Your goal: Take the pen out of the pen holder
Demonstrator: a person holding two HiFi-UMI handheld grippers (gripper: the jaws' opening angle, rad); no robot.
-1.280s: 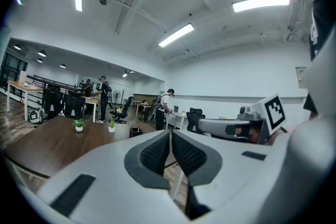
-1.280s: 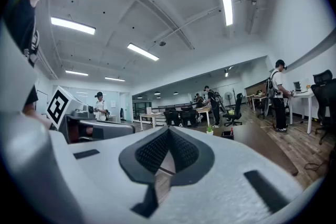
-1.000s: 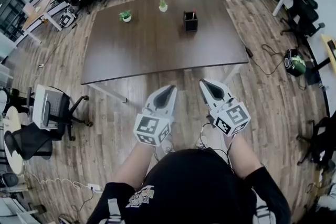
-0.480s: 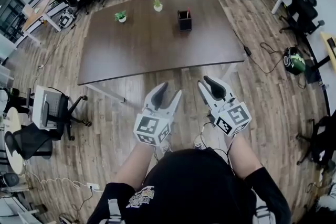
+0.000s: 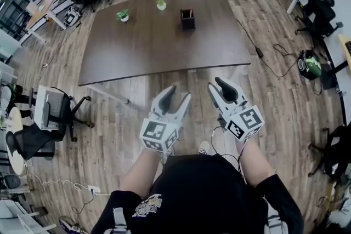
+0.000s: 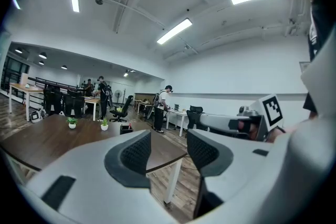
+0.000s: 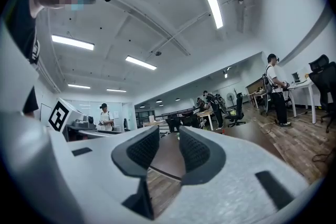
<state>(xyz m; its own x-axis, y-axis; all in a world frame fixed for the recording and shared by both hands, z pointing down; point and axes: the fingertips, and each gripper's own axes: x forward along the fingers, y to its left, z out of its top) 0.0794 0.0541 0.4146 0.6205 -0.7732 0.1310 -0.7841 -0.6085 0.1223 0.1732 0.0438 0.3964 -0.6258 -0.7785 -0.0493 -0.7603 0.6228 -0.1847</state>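
Observation:
A black pen holder point(image 5: 187, 21) stands on the far side of the dark brown table point(image 5: 164, 46), with a red-topped pen point(image 5: 189, 10) sticking out of it. Both grippers are held over the wooden floor, short of the table's near edge and well away from the holder. The jaws of my left gripper point(image 5: 177, 95) are opening, with nothing between them. My right gripper point(image 5: 218, 85) is likewise opening and empty. In the left gripper view the holder point(image 6: 126, 128) shows small beyond the left gripper point(image 6: 168, 147). The right gripper point(image 7: 169, 150) looks along the table top.
Two small potted plants point(image 5: 123, 16) point(image 5: 160, 4) stand on the table left of the holder. Office chairs point(image 5: 46, 118) sit at the left, more chairs and desks ring the room, and cables point(image 5: 258, 52) lie on the floor right of the table. Other people stand at the far desks point(image 6: 160, 107).
Both grippers went from shut to open. They and the view have shifted toward the table, whose near edge now lies closer to the fingertips.

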